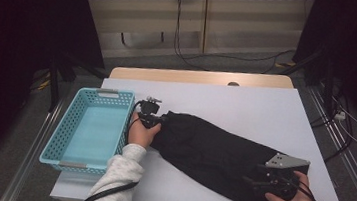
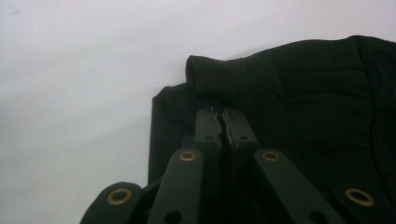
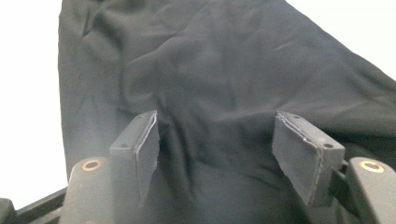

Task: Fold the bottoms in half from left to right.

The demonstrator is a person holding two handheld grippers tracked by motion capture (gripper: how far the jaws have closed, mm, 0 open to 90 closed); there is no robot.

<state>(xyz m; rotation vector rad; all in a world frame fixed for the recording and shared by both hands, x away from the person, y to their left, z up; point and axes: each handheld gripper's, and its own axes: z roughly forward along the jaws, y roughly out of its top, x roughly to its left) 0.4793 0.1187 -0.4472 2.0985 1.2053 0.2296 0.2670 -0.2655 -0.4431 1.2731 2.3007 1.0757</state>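
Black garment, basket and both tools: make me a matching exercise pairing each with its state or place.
Column one:
1. left tool
2. right tool
3. blue basket
4. black garment

Column two:
A. empty, at the table's left edge
B. open over the cloth
C. lying stretched across the white table
D. shut on the cloth's folded edge

Pairs: 1-D, 2-B, 3-A, 4-C

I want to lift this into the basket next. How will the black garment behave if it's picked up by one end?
Probably floppy: the black garment lies flat and creased, so it should sag. Its folded edge bunches at the left gripper, suggesting soft cloth. It likely drags rather than slides on the table.
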